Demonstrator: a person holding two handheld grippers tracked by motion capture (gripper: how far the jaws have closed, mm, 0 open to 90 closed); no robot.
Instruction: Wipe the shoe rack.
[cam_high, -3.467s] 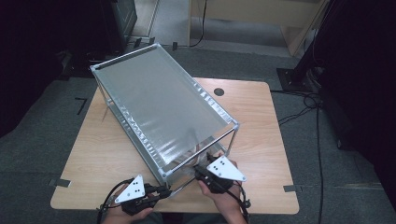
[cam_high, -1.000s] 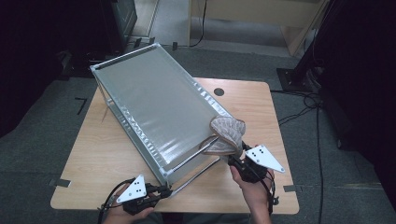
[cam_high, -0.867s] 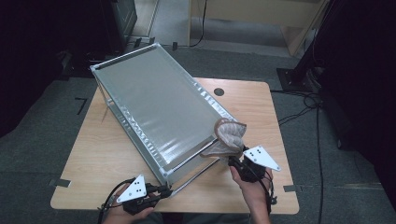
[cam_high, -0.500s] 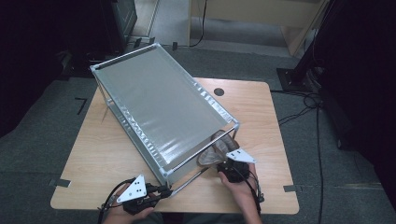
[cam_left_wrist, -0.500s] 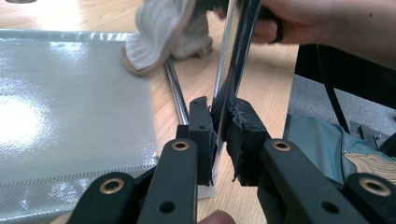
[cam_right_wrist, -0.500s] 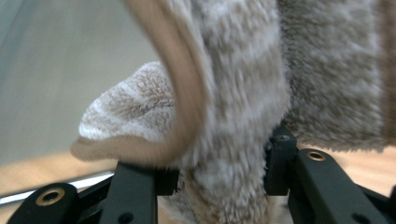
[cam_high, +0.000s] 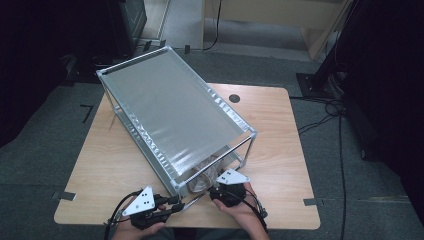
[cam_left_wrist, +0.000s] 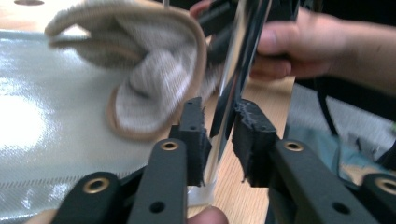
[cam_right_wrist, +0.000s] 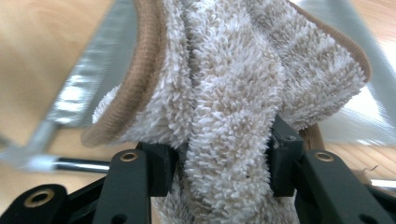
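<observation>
The right gripper (cam_right_wrist: 219, 172) pinched a towel (cam_right_wrist: 233, 93), the rack (cam_high: 170, 115) shelf directly ahead. The left gripper (cam_left_wrist: 219, 140), jaws just parted, straddled the rack's post (cam_left_wrist: 233, 93) without pressing it.

Your towel (cam_right_wrist: 224, 93) is a beige terry cloth with a tan bound edge, bunched into thick folds rather than spread flat. It lies in the near, open end of the metal rack (cam_high: 170, 107), on the lower shelf under the rack's top sheet, with the tan edge curling round the outer fold. The rack is a silvery two-level frame with a flat top sheet, thin corner posts and corrugated side rails. It stands upright on the table (cam_high: 285, 140), turned at an angle to the table's edges, its near corner post (cam_left_wrist: 233, 79) close to the front edge.
</observation>
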